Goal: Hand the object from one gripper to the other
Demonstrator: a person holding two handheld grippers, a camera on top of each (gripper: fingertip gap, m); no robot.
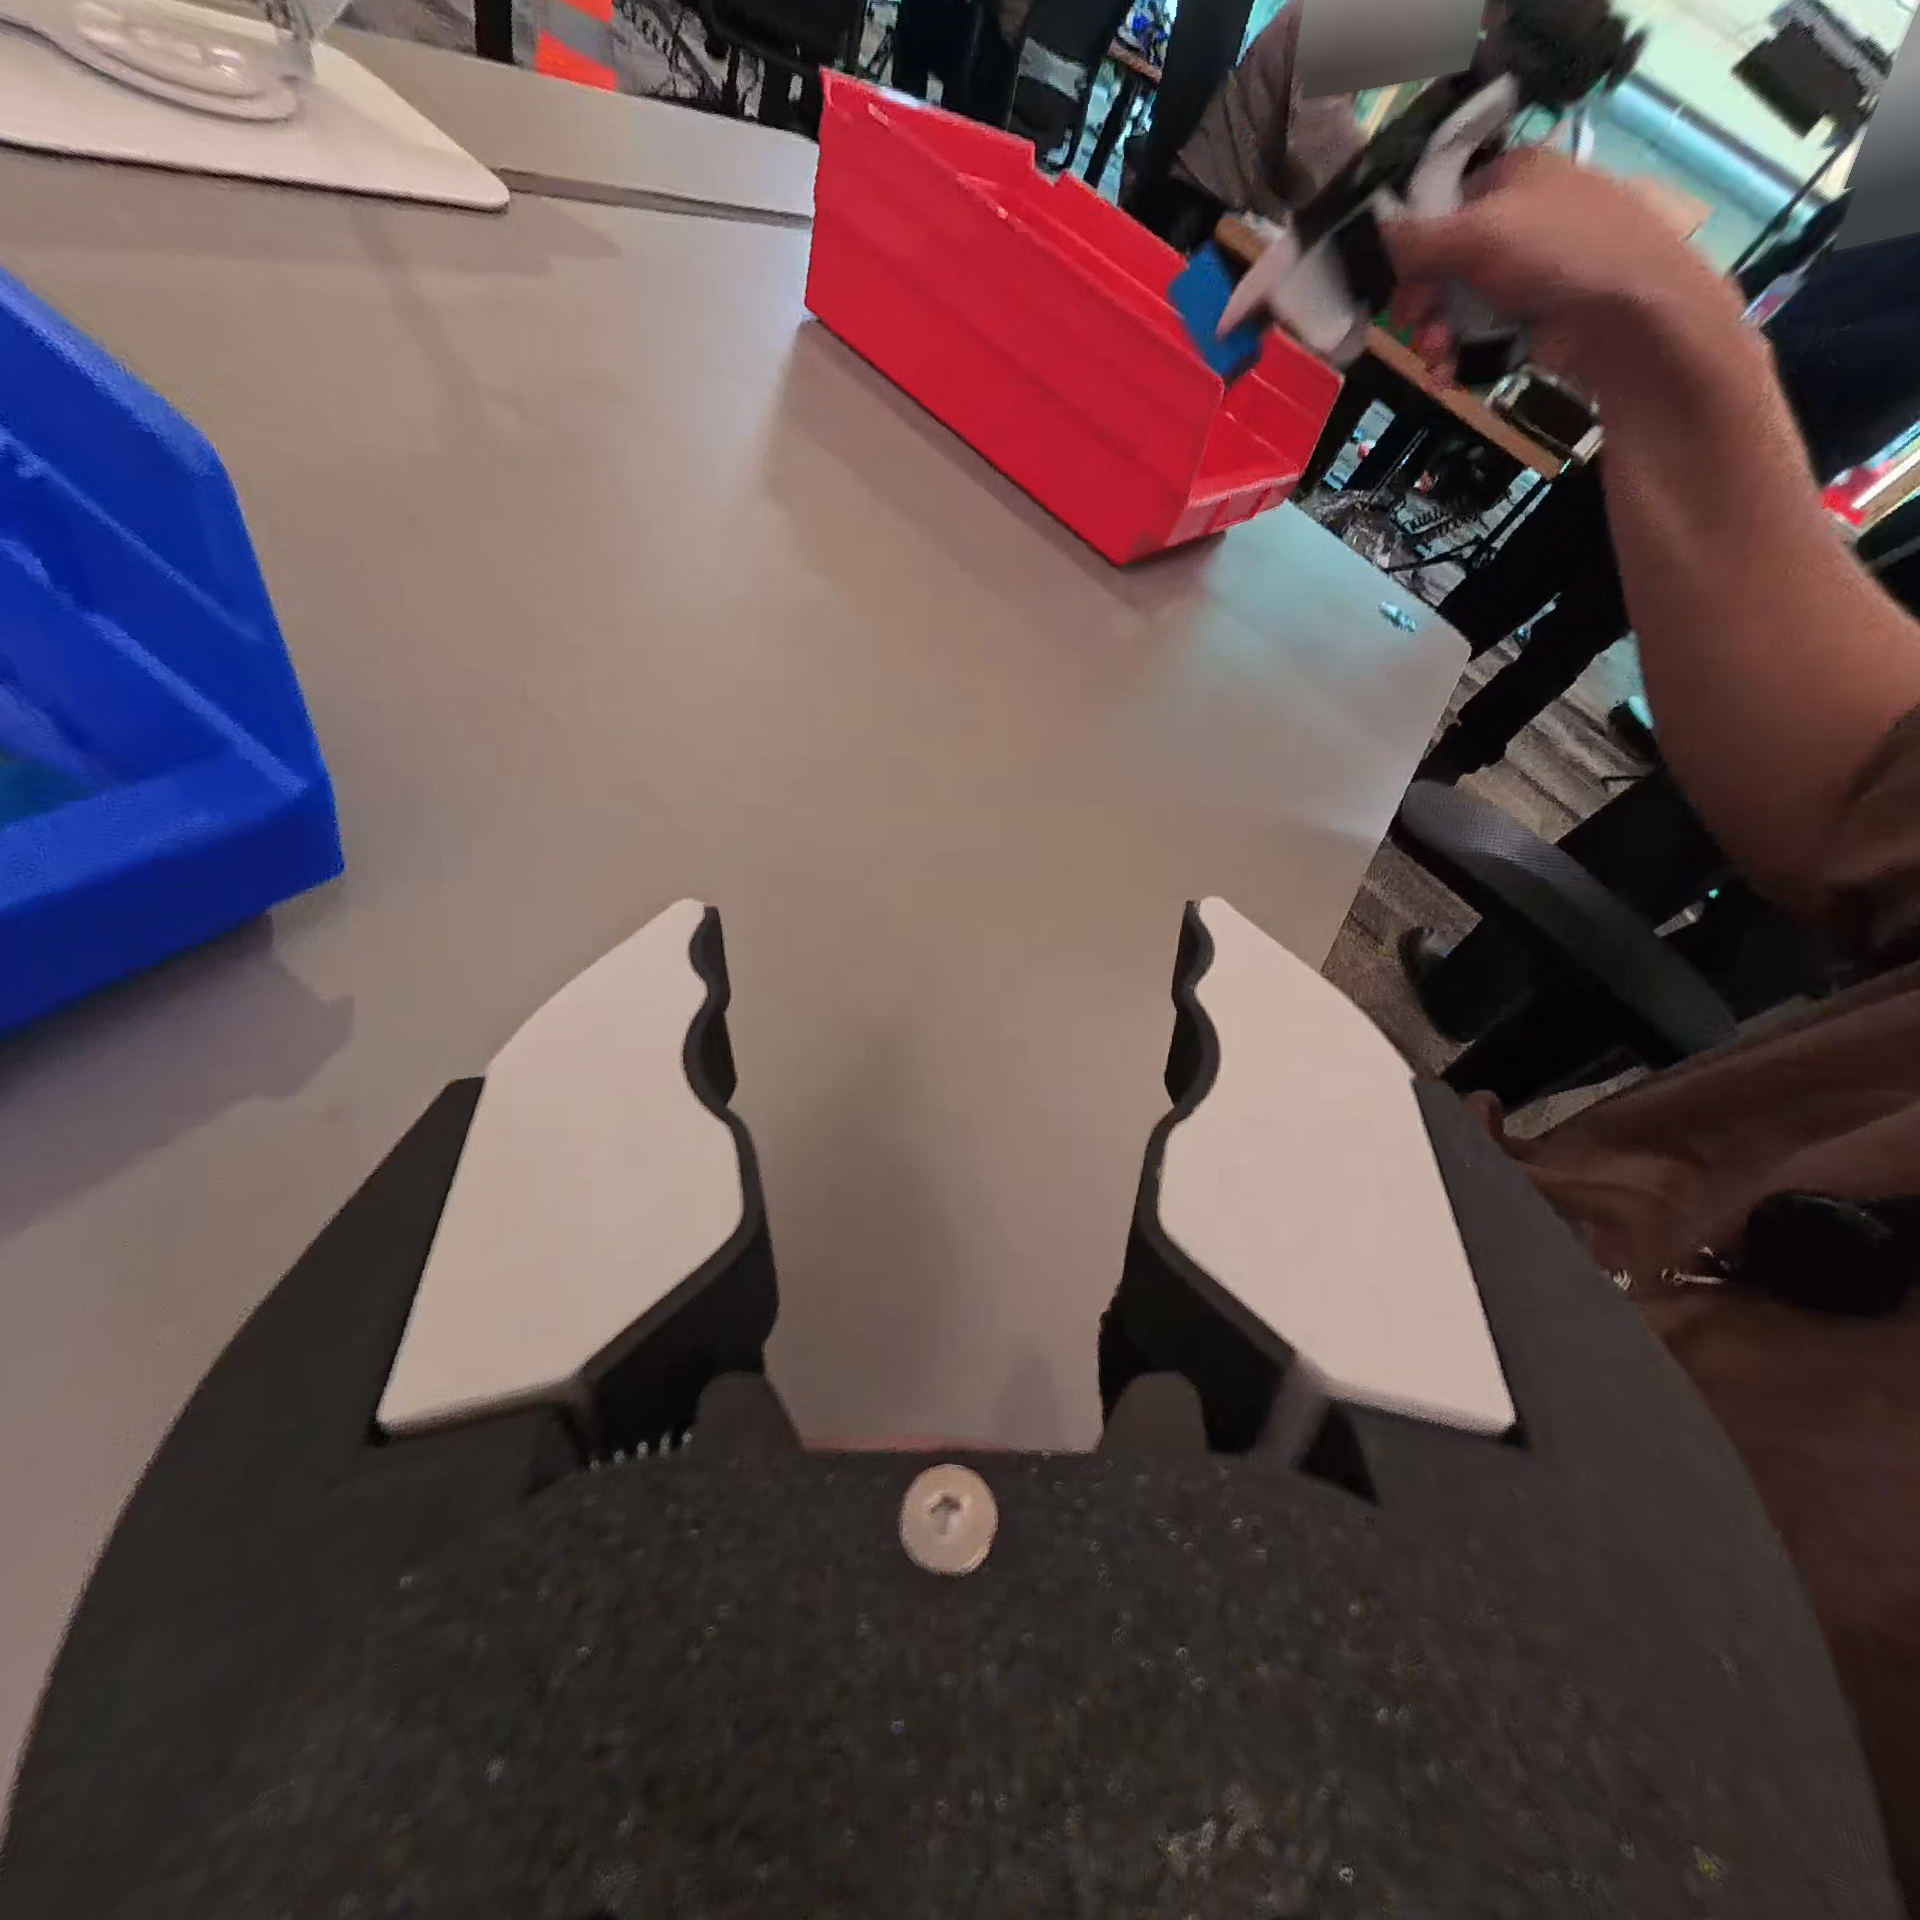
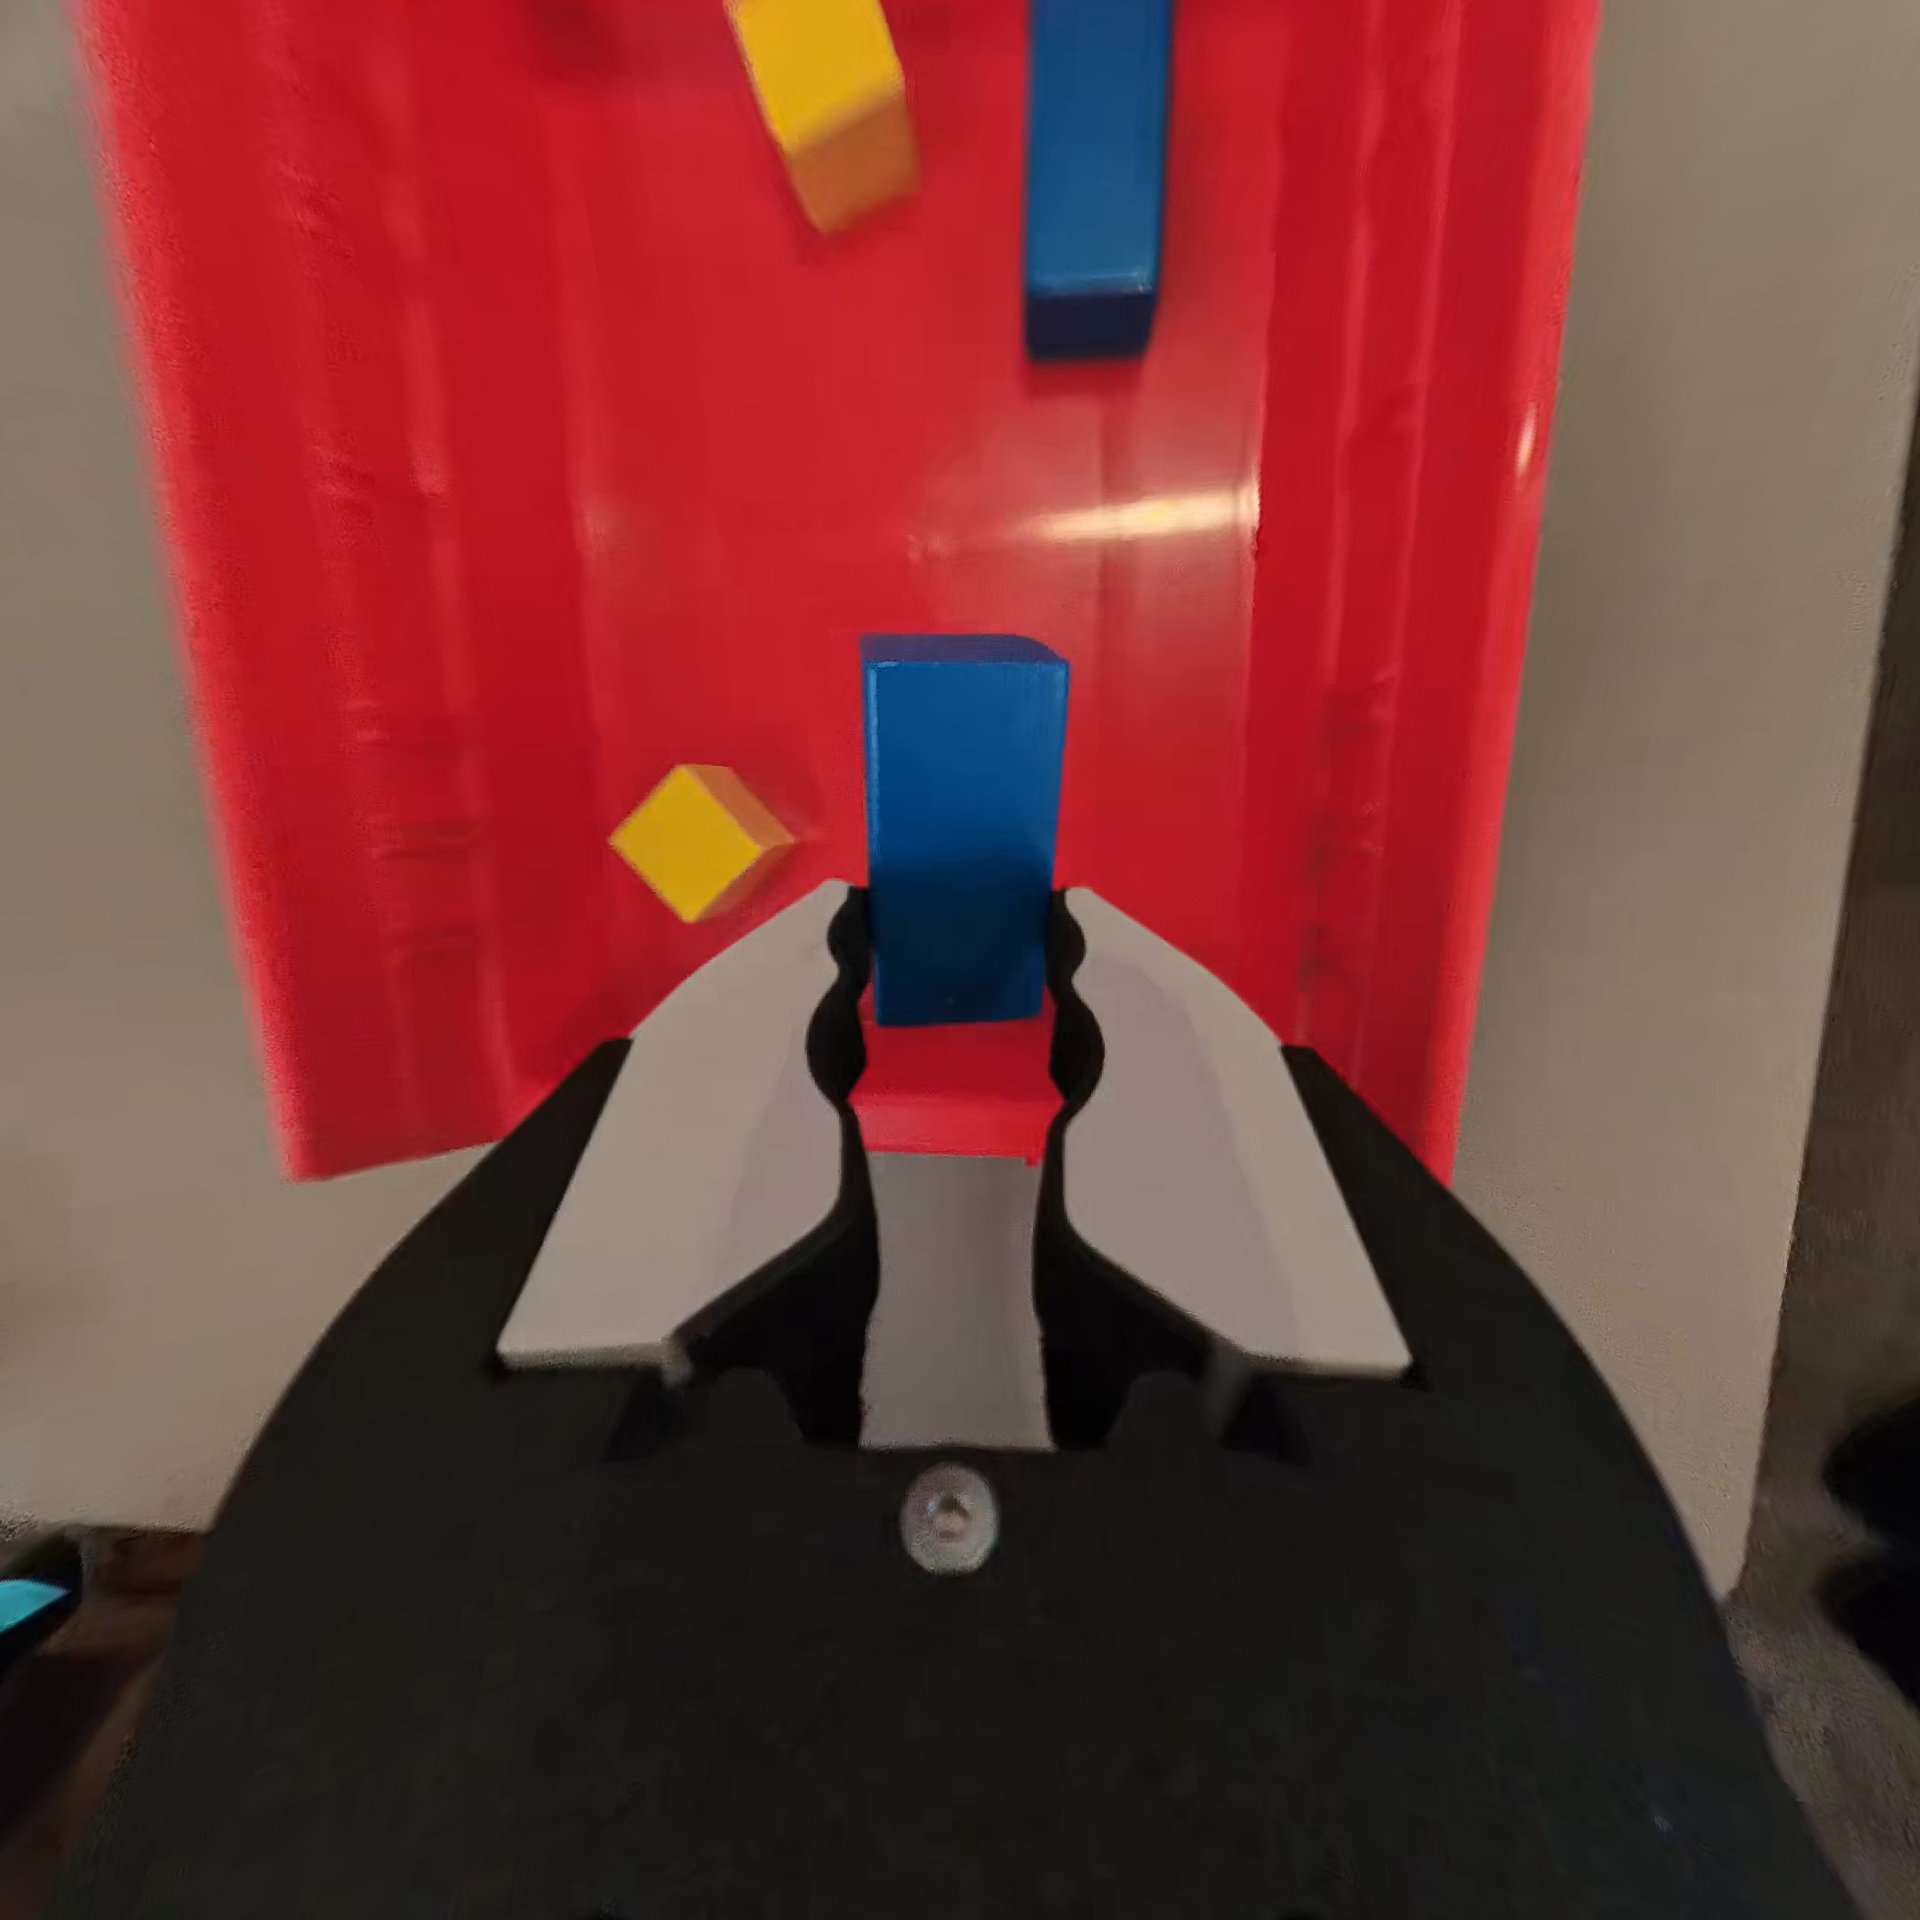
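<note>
With the right gripper (image 2: 961, 914) clamping the blue block (image 2: 961, 821) above the red bin (image 2: 416, 520), carry it level toward the left gripper (image 1: 951, 925), whose fingers gape empty over the bench (image 1: 727, 644).

A blue rectangular block (image 2: 961, 831) stands lengthwise between the right tool's (image 2: 958, 914) fingertips, above the red bin (image 2: 468, 623).
</note>
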